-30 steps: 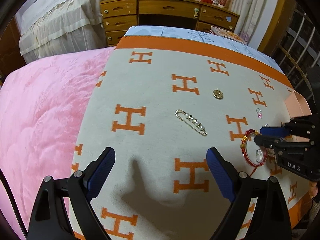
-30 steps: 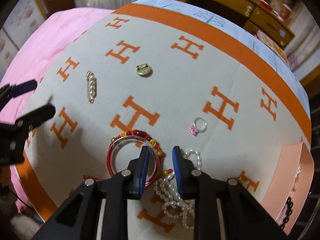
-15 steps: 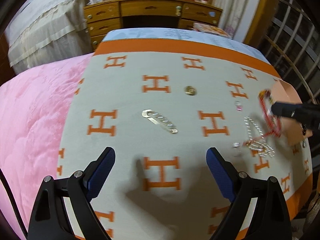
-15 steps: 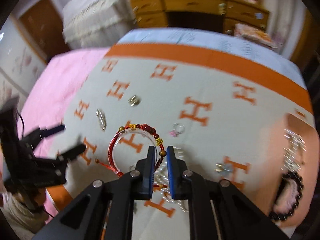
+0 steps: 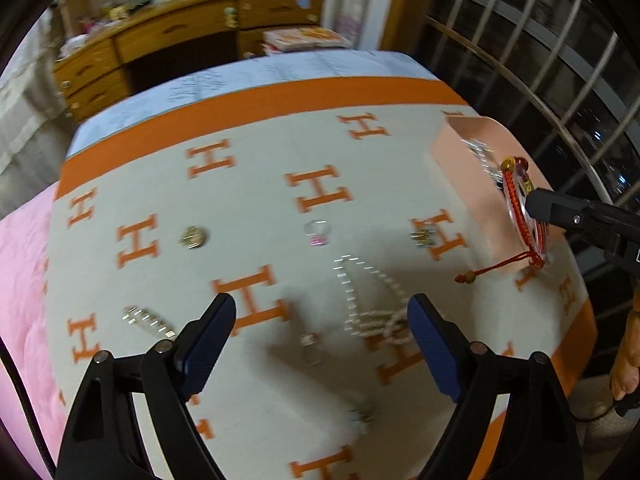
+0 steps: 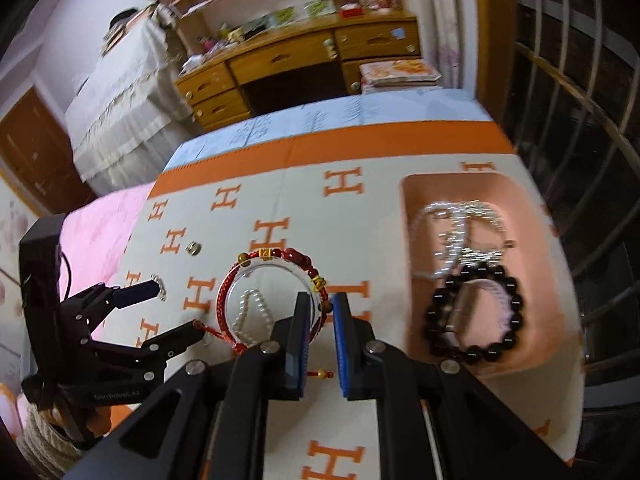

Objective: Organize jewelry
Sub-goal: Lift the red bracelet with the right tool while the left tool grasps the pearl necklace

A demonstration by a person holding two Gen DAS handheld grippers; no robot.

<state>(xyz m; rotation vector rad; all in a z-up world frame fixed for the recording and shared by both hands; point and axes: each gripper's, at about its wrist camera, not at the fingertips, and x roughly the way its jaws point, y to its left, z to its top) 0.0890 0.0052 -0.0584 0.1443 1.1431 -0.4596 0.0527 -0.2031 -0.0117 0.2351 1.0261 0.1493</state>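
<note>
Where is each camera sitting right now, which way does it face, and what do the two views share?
Left wrist: on the open left gripper, angled down at the blanket and pearl necklace; own blue fingers, a hand at right.
Right wrist: on the right gripper, shut on the red bracelet, beside the pink tray.
Shared: bracelet, tray, gold pendant, wooden desk, each other's gripper.
</note>
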